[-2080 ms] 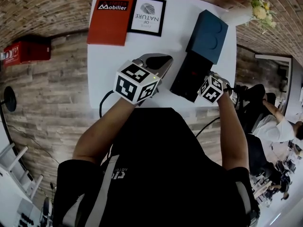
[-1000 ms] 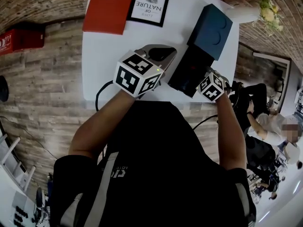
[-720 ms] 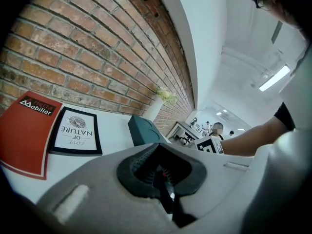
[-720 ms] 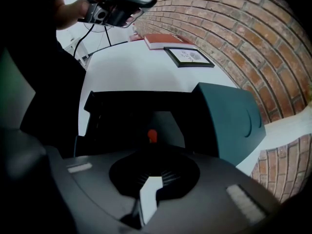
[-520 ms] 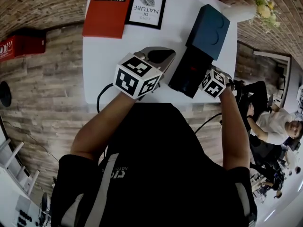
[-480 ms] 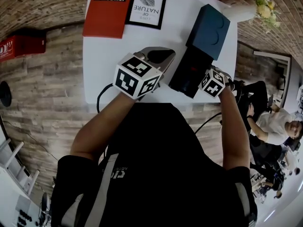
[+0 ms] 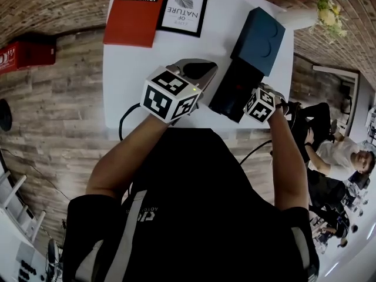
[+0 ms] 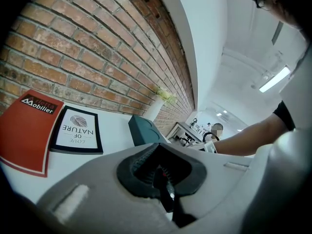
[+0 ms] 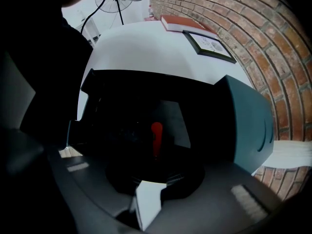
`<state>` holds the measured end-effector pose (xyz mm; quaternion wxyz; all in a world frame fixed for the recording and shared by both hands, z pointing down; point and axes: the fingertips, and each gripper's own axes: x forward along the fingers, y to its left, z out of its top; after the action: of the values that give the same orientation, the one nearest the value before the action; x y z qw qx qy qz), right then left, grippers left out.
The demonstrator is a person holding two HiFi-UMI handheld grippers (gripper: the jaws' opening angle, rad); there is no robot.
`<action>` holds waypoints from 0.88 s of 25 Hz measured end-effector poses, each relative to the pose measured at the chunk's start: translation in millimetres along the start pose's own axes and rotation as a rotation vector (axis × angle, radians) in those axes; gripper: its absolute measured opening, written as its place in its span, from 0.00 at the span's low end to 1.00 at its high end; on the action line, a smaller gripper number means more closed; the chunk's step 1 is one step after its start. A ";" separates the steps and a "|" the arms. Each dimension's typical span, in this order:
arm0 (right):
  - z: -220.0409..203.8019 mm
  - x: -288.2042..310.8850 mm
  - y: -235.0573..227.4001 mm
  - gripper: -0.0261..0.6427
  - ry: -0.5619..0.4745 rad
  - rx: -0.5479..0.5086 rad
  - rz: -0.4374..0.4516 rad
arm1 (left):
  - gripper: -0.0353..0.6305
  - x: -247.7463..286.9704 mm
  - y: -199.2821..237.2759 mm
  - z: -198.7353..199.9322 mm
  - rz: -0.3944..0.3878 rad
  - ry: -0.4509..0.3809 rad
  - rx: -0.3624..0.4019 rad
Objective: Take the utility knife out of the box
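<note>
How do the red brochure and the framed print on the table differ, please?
The red brochure is red with a white logo; the framed print is white inside a black frame. The brochure lies left of the print. Both lie flat on the white table.

The white table (image 7: 135, 81) bears a red booklet (image 7: 132, 13) at ten o'clock and a framed print (image 7: 185, 10) at twelve. The open box (image 7: 234, 90) lies at three.

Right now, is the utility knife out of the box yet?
No, the red utility knife lies down inside the open black box in the right gripper view.
</note>
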<state>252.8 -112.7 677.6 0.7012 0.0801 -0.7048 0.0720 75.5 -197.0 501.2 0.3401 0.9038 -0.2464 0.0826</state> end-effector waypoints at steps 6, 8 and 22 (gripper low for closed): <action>7.3 -8.3 -0.3 0.12 -0.054 0.050 -0.024 | 0.06 -1.7 -0.1 1.4 -0.003 0.007 0.009; 12.7 -15.8 -1.1 0.12 -0.087 0.070 -0.045 | 0.06 -1.1 -0.6 1.9 -0.008 0.013 0.012; 27.2 -56.5 -6.7 0.12 -0.245 0.176 -0.161 | 0.12 49.7 -39.9 -26.8 -0.176 0.171 0.144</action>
<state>227.9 -124.4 620.9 0.6037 0.2054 -0.7674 0.0666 139.0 -173.1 514.2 0.3000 0.9337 -0.1296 0.1464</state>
